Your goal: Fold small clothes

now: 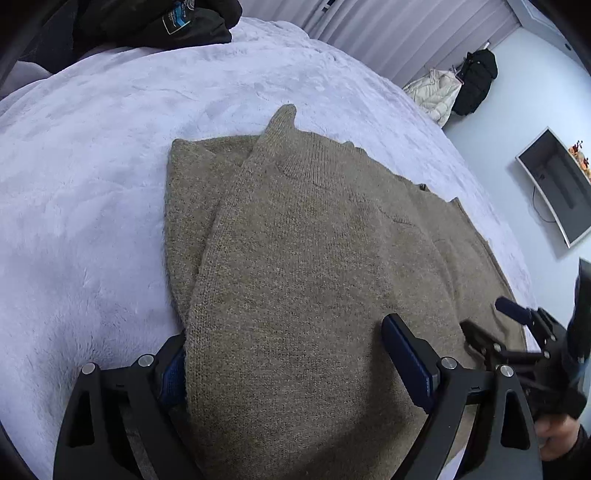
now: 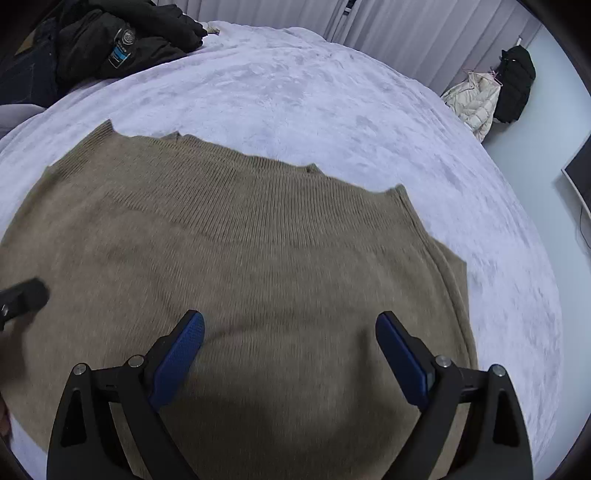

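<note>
A tan knit sweater (image 1: 314, 251) lies folded on a pale lilac fleece blanket (image 1: 92, 184); it also fills the right wrist view (image 2: 240, 258). My left gripper (image 1: 288, 354) is open, its jaws wide apart over the sweater's near edge; the left finger sits partly under the sweater's left fold. My right gripper (image 2: 290, 343) is open and empty, hovering over the sweater's near part. The right gripper also shows in the left wrist view (image 1: 517, 332) at the sweater's right edge. The left gripper's tip shows in the right wrist view (image 2: 22, 297) at the far left.
Dark clothes (image 1: 155, 22) are piled at the blanket's far left corner, also in the right wrist view (image 2: 110, 40). A white jacket (image 2: 472, 103) and a black one (image 2: 515, 85) hang by the curtains. A monitor (image 1: 557, 184) stands at the right.
</note>
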Available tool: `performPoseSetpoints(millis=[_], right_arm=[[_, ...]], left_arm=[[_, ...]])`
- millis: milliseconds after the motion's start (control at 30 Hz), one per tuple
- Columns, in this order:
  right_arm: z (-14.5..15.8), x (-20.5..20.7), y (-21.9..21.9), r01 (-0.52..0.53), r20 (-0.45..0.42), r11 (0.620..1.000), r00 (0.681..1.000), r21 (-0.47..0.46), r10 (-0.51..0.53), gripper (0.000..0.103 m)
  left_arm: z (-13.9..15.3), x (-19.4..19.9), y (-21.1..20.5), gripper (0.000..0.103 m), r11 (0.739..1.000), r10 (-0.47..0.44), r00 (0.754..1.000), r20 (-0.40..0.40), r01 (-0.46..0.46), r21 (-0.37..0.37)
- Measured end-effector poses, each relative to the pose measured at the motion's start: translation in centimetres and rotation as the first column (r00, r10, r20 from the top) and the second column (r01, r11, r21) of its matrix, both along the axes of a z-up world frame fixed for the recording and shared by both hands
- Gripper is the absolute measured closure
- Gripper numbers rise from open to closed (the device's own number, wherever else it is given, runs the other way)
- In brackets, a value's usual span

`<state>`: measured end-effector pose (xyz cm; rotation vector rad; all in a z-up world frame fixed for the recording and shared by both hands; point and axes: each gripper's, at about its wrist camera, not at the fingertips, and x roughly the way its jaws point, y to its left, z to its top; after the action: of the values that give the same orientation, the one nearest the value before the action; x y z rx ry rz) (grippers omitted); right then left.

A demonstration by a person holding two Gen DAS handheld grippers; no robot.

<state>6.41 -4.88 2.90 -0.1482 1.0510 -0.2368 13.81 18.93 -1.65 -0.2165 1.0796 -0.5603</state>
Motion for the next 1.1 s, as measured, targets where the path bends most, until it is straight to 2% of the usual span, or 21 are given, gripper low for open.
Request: performPoseSetpoints(millis=[67, 133, 200, 300, 400, 467, 667, 700, 733, 767, 833, 900, 1000, 1100], right_arm=[[-0.5, -3.1, 0.0, 0.008, 0.029, 0.999, 1.0, 0.038, -0.009, 0.008], [-0.7, -5.5, 0.0, 0.004, 0.099, 0.998, 0.995, 0.061, -0.01, 0.007], [-1.4, -6.5, 0.4, -0.027, 0.119, 0.999, 0.993, 0.037, 0.023, 0.007], [-2.0, -6.1, 0.2, -0.022, 0.117, 0.999, 0.993, 0.046, 0.016, 0.003], [-2.5, -5.9, 0.0, -0.02, 0.121, 0.998, 0.993, 0.06, 0.012, 0.001], [-2.6, -6.0, -0.1, -0.021, 0.134, 0.998, 0.991, 0.061, 0.013, 0.001], [-2.7, -6.6, -0.2, -0.023, 0.159, 0.997, 0.987, 0.074, 0.011, 0.001], [-2.7, -6.6, -0.2, -0.023, 0.163, 0.997, 0.987, 0.078, 0.011, 0.001], [-2.7, -6.7, -0.3, -0.024, 0.166, 0.996, 0.986, 0.081, 0.01, 0.001], [-2.6, -6.7, -0.3, -0.025, 0.168, 0.996, 0.986, 0.085, 0.01, 0.001], [-2.7, -6.7, -0.5, -0.027, 0.173, 0.995, 0.985, 0.094, 0.011, 0.001], [-2.7, -6.8, -0.6, -0.029, 0.178, 0.994, 0.984, 0.104, 0.01, 0.001], [-2.6, -6.8, -0.8, -0.033, 0.185, 0.992, 0.983, 0.118, 0.011, 0.001], [-2.6, -6.8, -1.1, -0.038, 0.189, 0.99, 0.982, 0.133, 0.013, 0.001]], left_arm=[[0.2, -0.1, 0.3, 0.011, 1.0, -0.02, 1.0, -0.019, 0.02, 0.016], [0.4, -0.3, 0.7, 0.011, 0.999, -0.03, 0.999, -0.03, 0.031, 0.02], [0.4, -0.4, 1.0, 0.011, 0.999, -0.045, 0.998, -0.038, 0.046, 0.026], [0.1, -0.6, 0.6, 0.01, 0.996, -0.069, 0.998, -0.013, 0.07, 0.06], [-0.4, -0.5, -0.7, 0.0, 0.99, -0.104, 0.995, 0.006, 0.103, 0.093], [-0.4, -0.5, -1.6, 0.0, 0.984, -0.111, 0.994, 0.012, 0.108, 0.142], [0.0, 0.6, -2.6, 0.0, 0.982, -0.074, 0.995, -0.07, 0.085, 0.17], [0.2, 0.6, -2.9, 0.004, 0.982, -0.065, 0.996, -0.069, 0.076, 0.175], [0.6, 0.4, -3.1, 0.021, 0.982, -0.066, 0.996, -0.055, 0.075, 0.175], [1.2, 0.2, -3.3, 0.03, 0.982, -0.072, 0.997, -0.036, 0.077, 0.172], [2.1, -0.1, -3.1, 0.06, 0.983, -0.052, 0.998, -0.016, 0.055, 0.173], [2.6, 0.0, -2.7, 0.073, 0.985, -0.028, 0.999, -0.022, 0.031, 0.168], [3.1, 0.5, -2.8, 0.077, 0.982, 0.026, 0.998, -0.06, -0.014, 0.191], [4.6, -0.3, -4.8, 0.08, 0.95, 0.049, 0.999, -0.02, -0.04, 0.309]])
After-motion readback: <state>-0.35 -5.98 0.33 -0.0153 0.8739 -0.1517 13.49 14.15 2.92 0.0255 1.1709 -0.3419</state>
